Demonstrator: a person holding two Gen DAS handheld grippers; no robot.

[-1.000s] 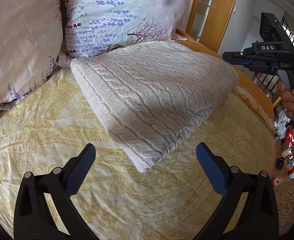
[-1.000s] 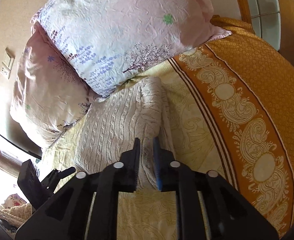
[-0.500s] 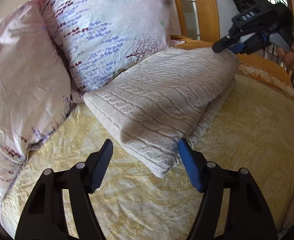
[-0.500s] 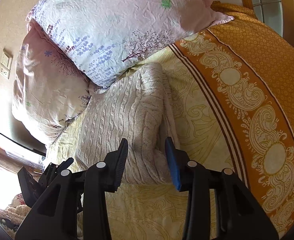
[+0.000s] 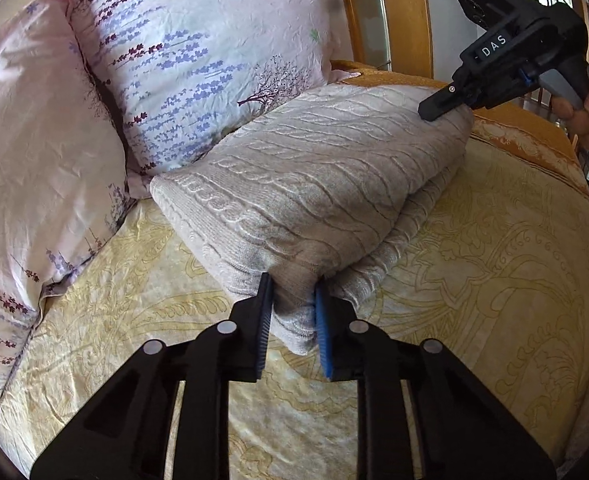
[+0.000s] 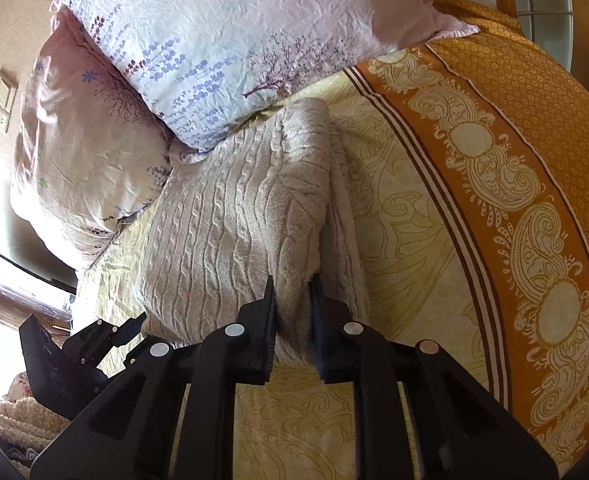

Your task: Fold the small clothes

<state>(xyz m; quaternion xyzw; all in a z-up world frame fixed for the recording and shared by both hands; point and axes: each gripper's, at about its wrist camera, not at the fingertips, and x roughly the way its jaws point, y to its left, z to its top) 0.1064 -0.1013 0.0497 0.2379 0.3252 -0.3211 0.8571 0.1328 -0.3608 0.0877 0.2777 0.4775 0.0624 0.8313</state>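
Left gripper [image 5: 292, 312]: jaws nearly closed on the near corner of the folded sweater [image 5: 314, 184], pinching a thick wad of knit between the black pad and the blue one. It takes the corner, I judge, because there all the layers can be caught together.

Right gripper [image 6: 292, 312]: likewise narrowed on a corner of the same sweater, at its other end; knit fills the gap between the pads. Seen from the left wrist it [image 5: 446, 100] meets the far right corner, though whether it holds every layer there is hard to tell from this angle.

Sweater: beige cable knit, folded into a thick pad, lying on the bed [image 5: 494, 280] near its head, its far edge touching the flowered pillow [image 5: 198, 48]. A lower layer sticks out along its right side, so the fold is not quite even.

Pillows: the flowered one leans against a second pink pillow [image 5: 34, 140] at the head of the bed, both clear of the grippers.

Why two grips: holding opposite corners keeps the pad taut and its layers aligned if it is lifted or folded again.

Step in hand: probably a final fold or carrying the pad off; the folding looks well along.

Risk: the loose lower layer may slip out and sag when raised.
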